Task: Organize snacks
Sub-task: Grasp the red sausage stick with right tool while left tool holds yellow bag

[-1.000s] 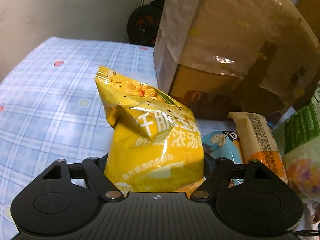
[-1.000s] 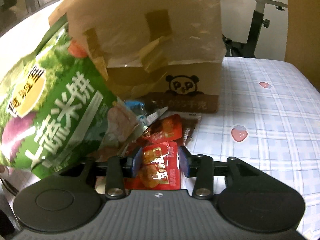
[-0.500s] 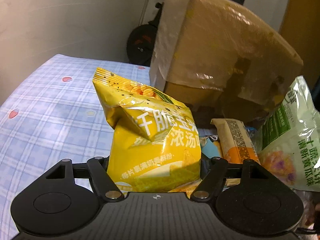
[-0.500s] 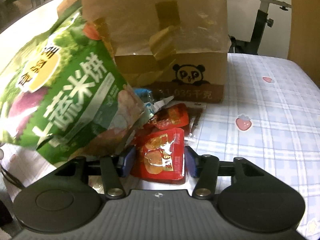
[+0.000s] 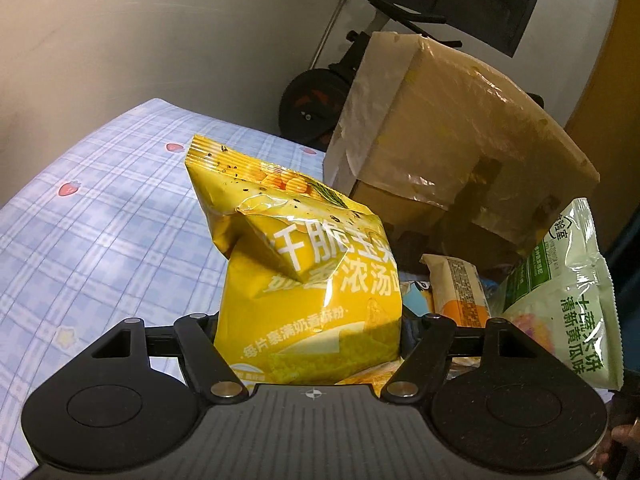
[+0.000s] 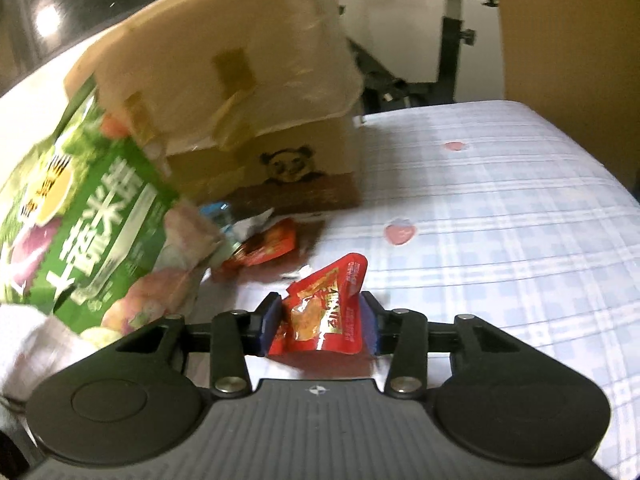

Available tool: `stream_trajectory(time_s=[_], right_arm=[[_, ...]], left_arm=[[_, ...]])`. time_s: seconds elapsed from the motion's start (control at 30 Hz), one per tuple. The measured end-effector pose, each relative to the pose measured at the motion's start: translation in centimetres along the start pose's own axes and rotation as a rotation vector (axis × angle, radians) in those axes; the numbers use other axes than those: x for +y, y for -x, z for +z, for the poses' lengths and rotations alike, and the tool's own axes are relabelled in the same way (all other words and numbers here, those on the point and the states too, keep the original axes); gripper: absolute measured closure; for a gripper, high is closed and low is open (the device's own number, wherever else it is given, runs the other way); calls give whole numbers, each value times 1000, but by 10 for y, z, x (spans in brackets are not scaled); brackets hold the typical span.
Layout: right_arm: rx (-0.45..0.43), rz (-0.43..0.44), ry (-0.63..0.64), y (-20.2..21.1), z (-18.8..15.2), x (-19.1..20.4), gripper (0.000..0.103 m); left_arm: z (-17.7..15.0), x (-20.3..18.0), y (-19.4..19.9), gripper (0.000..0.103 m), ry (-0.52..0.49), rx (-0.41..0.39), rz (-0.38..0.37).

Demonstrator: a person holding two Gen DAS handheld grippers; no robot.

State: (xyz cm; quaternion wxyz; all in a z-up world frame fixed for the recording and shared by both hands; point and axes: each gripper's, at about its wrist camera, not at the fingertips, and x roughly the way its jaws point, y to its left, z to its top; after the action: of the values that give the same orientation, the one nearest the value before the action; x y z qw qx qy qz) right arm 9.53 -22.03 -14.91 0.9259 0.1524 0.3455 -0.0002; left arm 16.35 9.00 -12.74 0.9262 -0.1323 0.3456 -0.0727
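left gripper (image 5: 308, 332) clamped on yellow chip bag (image 5: 304, 276), right gripper (image 6: 318, 326) pinching red snack packet (image 6: 324, 312), both raised

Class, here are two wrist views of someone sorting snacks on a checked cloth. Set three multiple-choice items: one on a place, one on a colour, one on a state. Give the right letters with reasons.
1. Where does the green snack bag lie relative to the panda box in the right wrist view?
A. In front of it, to the left
B. On top of it
C. Far to its right

2. What colour is the packet in the right claw?
A. Blue
B. Red
C. White

3. What is the state of the left claw?
A. Open and bare
B. Shut on the yellow chip bag
C. Shut on the box

Answers:
1 A: the bag overlaps the box's lower left corner.
2 B: the red sachet sits between the blue pads.
3 B: both fingers press the sides of the yellow chip bag.
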Motion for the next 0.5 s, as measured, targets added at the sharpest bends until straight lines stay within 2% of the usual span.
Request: stream_trajectory(time_s=[0.03,0.07,0.27,0.37,0.47,0.5], right_arm=[[-10,-6,-6,3,1,-2,79],[-9,-9,-11,4,3,-3,102],[-3,-5,-24,6,6,-5,101],[-5,4,-24,6,5,-1,95],[10,34,-7,1,6,6,68],[15,41,5,0,6,10,63]], left_arm=[[-1,0,3,28,1,-3,-1],[-1,0,5,28,1,-6,-1],[0,-1,5,28,-2,-13,-10],[-2,-2,8,28,-5,-8,-14],[-4,-1,9,28,-5,-4,-15],[-4,0,9,28,-3,-4,-15]])
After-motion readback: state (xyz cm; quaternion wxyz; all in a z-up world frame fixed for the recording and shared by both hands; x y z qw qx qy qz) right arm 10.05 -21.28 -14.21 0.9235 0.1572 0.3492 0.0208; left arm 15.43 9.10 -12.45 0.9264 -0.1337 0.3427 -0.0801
